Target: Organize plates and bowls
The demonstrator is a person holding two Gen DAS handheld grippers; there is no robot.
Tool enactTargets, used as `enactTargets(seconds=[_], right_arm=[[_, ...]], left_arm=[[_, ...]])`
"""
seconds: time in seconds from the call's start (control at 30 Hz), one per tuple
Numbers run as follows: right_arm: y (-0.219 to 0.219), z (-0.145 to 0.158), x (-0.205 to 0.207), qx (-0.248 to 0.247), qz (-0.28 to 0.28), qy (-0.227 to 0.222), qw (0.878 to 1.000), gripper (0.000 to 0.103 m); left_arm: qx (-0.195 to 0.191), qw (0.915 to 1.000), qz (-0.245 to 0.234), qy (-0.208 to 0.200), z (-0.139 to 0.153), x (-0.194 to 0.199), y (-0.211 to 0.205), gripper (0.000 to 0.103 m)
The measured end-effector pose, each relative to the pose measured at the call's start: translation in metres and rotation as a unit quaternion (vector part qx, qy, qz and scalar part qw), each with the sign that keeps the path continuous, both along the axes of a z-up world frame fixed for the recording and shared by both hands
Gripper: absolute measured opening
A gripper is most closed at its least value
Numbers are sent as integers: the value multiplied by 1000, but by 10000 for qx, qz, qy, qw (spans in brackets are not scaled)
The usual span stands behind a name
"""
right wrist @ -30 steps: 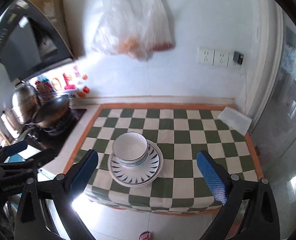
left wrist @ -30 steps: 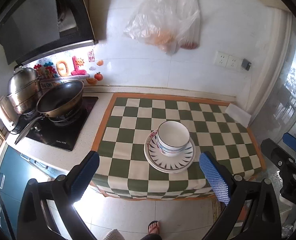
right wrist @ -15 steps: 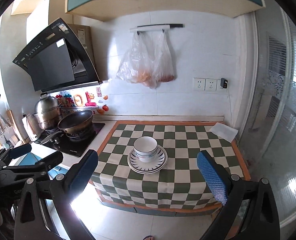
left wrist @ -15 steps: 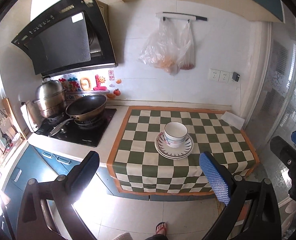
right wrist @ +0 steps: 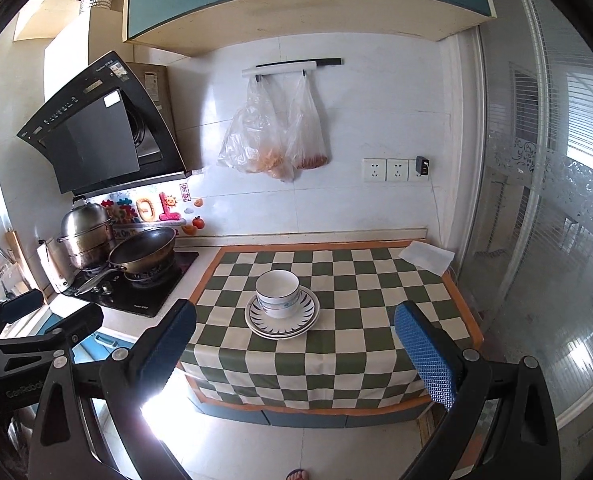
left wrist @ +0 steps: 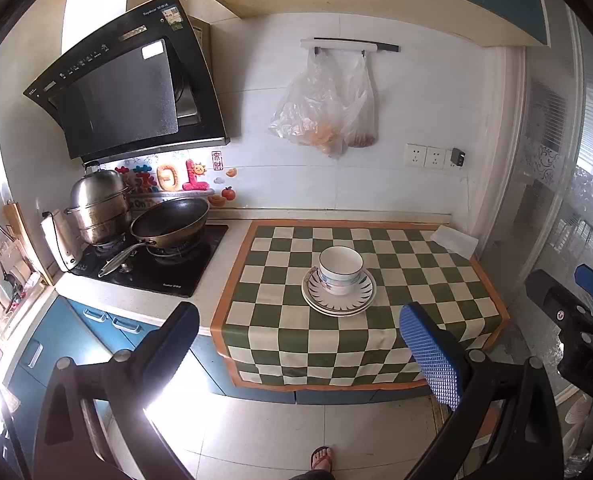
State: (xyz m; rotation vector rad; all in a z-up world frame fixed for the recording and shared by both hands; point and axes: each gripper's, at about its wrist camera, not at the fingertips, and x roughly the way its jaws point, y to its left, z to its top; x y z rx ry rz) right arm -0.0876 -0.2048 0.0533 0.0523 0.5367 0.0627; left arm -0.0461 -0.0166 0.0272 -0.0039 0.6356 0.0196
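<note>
White bowls (left wrist: 340, 270) (right wrist: 277, 293) with a blue-green band sit nested on a stack of white plates (left wrist: 360, 300) (right wrist: 304, 318) with dark ray marks. The stack rests in the middle of the green-and-white checked cloth (left wrist: 348, 344) (right wrist: 348, 344) on the counter. My left gripper (left wrist: 298, 346) is open and empty, held well back from the counter over the floor. My right gripper (right wrist: 294, 350) is also open and empty, likewise far back. Each gripper shows at the edge of the other's view.
A wok (left wrist: 170, 218) and a steel steamer pot (left wrist: 98, 210) stand on the black hob (left wrist: 152, 264) at left, under a range hood (left wrist: 128, 84). Plastic bags (left wrist: 324, 108) hang on the wall. A white cloth (left wrist: 454, 240) lies at the back right. A sandalled foot (left wrist: 322, 458) is below.
Both grippers have pulled back and up from the counter, so the stack now looks smaller and farther away. The bowls and plates have not moved.
</note>
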Motion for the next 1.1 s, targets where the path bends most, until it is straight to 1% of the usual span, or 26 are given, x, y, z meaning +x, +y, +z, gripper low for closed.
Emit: enactTargets(seconds=[0.37,0.67,1.1], right_arm=[[-5,-6,9,14,-47,122,9999,101],[-3,-7,13,-20,-19,83,10000,101],[-1,-7,19,-62,-36,43,10000,101]], left_arm=[[-26,10000,20,-35,0,1,2,103],[-41,9999,107,-110,3,0,5,103],[-43,9999,102,-90,2,0,8,103]])
